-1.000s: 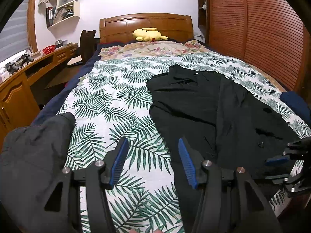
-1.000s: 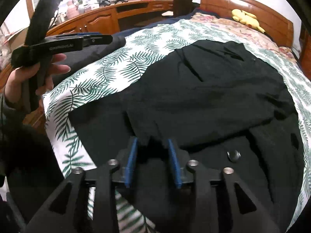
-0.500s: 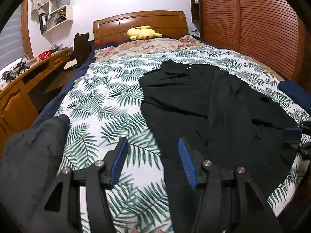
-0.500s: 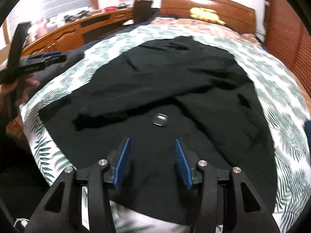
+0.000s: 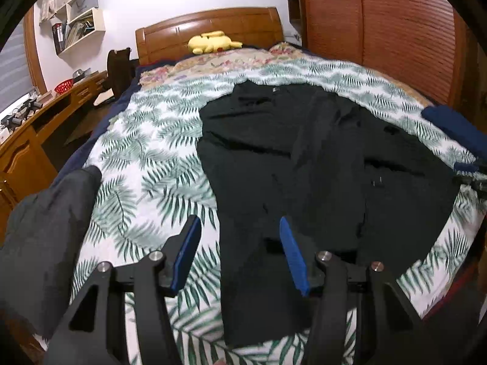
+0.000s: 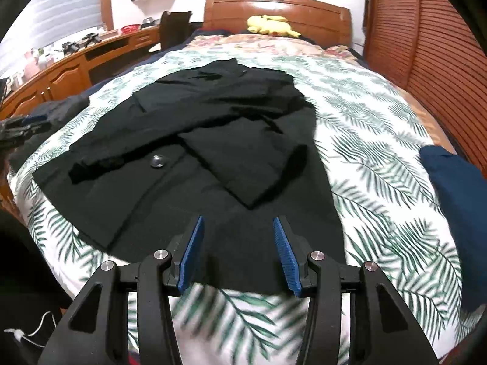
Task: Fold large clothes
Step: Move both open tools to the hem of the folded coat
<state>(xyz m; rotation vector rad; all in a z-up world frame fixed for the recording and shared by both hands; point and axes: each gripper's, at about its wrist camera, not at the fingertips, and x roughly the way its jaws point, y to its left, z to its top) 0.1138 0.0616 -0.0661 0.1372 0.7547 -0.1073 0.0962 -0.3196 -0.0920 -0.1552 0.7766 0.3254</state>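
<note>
Both claws have swung toward the foot of the bed since the earlier frames: the right claw (image 6: 236, 249), which sat low over the middle of the black coat (image 6: 213, 140) with its jaws narrower, now hangs released above the coat's near hem, and its jaws have just been opening a little, with only cloth below them and nothing pinched. In its own view the left claw (image 5: 240, 252) has drifted from over the bare leaf-print bedspread (image 5: 146, 164) to the coat's left hem edge; it too stands released, pads apart, holding nothing.

In the right wrist view the coat lies spread face-up on the bedspread, collar toward the headboard (image 6: 277, 9), one sleeve folded across the chest and a button (image 6: 158, 161) showing near the middle. A grey garment (image 5: 48, 222) lies at the bed's left edge and a blue one (image 6: 450, 182) at the right.

Judging from this, the step in hand is taking the two hem corners to fold the coat upward. To do it well, each claw should come down onto a corner, one at the left and one at the right, and bite through every layer so the lining does not slip out. Then lift both together, keep the hem taut between them, and carry it evenly toward the collar so the folded sleeve stays trapped flat inside.
</note>
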